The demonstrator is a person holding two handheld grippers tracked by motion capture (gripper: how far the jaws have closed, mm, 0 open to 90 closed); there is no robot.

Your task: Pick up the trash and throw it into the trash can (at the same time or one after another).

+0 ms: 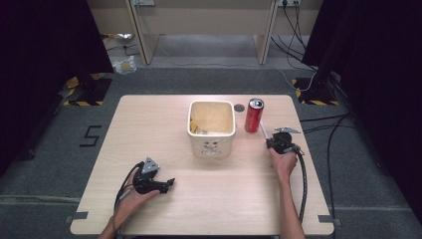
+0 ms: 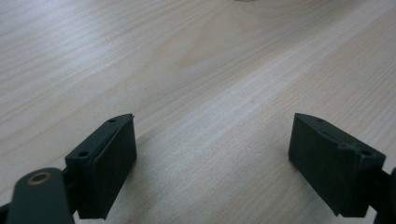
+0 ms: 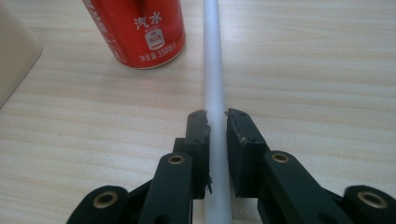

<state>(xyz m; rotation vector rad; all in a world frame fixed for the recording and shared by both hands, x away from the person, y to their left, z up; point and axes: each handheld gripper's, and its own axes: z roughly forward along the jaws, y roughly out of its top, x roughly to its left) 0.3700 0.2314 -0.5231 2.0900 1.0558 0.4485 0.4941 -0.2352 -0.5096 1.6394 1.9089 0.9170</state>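
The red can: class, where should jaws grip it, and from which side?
Grip the can across its round wall at mid-height, coming level from the open right side; it stands upright, with the bin close on its left and the straw in front.

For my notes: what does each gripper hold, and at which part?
The right gripper clamps the white straw near its lower end. The left gripper is open and holds nothing.
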